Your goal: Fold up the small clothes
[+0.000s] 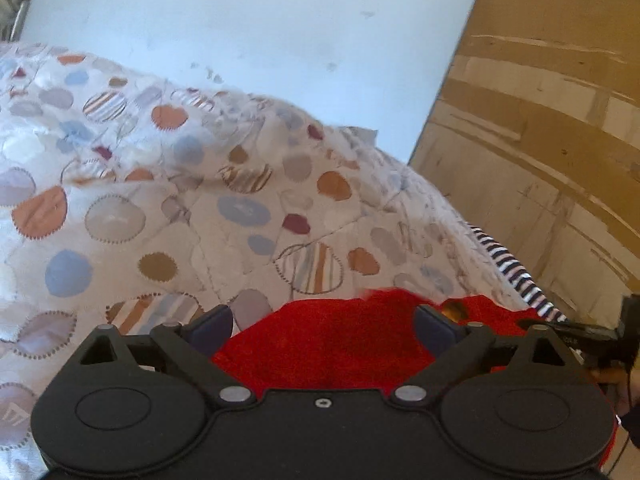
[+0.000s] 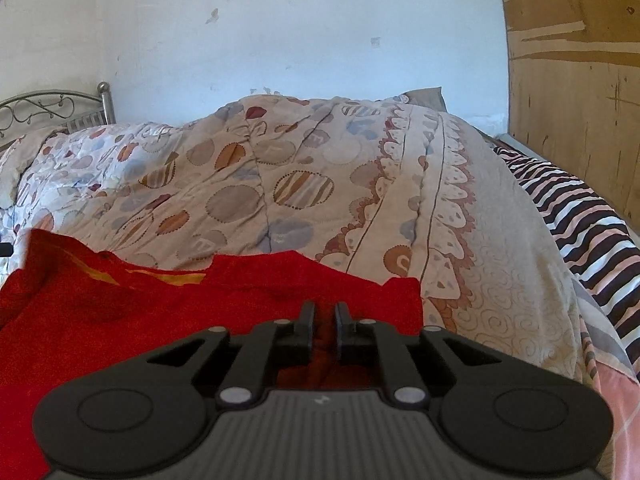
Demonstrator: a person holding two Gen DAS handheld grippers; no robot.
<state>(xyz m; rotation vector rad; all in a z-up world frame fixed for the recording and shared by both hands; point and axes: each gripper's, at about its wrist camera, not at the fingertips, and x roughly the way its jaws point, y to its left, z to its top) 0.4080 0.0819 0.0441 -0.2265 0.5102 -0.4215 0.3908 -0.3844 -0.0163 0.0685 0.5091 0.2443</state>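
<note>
Right wrist: one red garment [image 2: 160, 312] (gold print), one quilt [image 2: 320, 184].

Left wrist view: cam sits behind left gripper [image 1: 324, 326], looks fwd and down along its fingers, tilted, v. close over red garment [image 1: 332, 344] on patterned quilt [image 1: 168, 200]. Right wrist view: same mount behind right gripper [image 2: 324, 320], level horizon, close. Shared: red garment, quilt, white wall [image 2: 300, 40], brown board [image 2: 568, 100], striped cloth [image 2: 580, 220] at right.
</note>
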